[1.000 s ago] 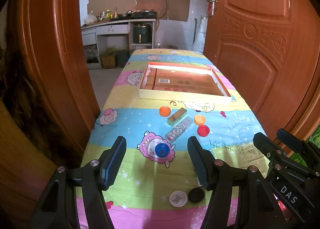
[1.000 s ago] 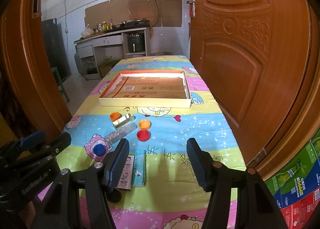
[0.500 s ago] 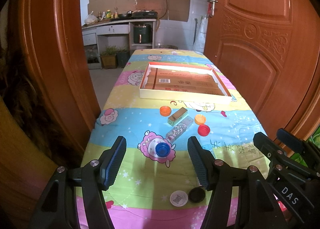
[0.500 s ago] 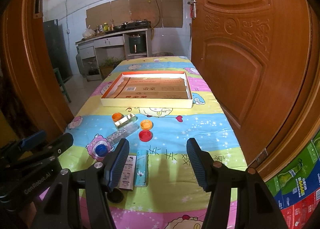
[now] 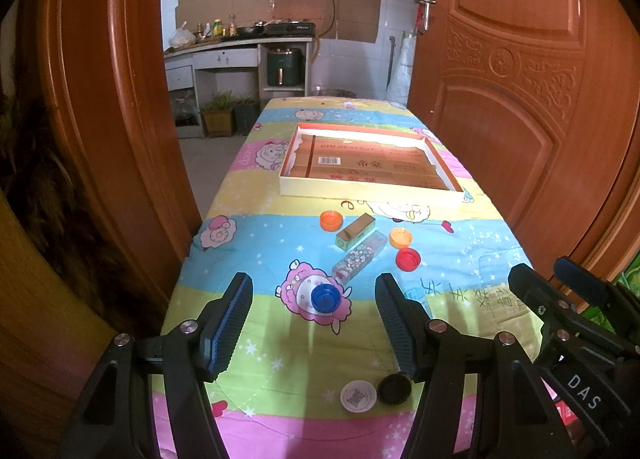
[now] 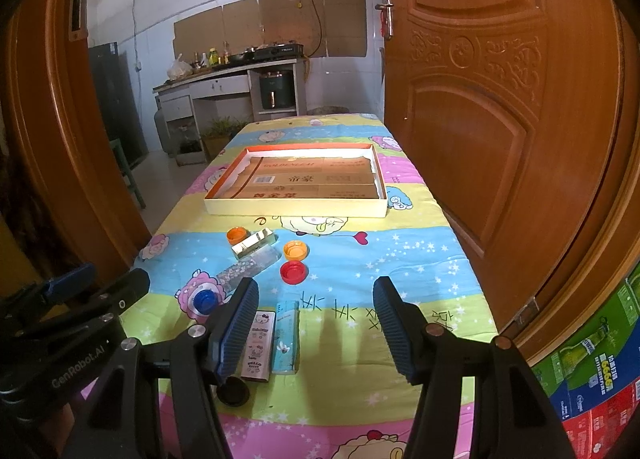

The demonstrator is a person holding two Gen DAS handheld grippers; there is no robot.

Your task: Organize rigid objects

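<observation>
Left hand-held gripper (image 5: 314,323) wide open, holds nothing, hangs above tabletop (image 5: 256,347). Blue cap (image 5: 325,297) between its fingers, farther ahead, on pink sheep picture. Right hand-held gripper (image 6: 316,325) wide open too, holds nothing. Pink box (image 6: 260,343) and teal box (image 6: 286,337) lie side by side just by its left finger. Red cap (image 6: 293,271) and orange cap (image 6: 296,250) at 12 o'clock from teal box. Gold box (image 5: 355,231) and glitter box (image 5: 360,260) near them. Big flat tray (image 5: 360,191) far at 12 o'clock.
</observation>
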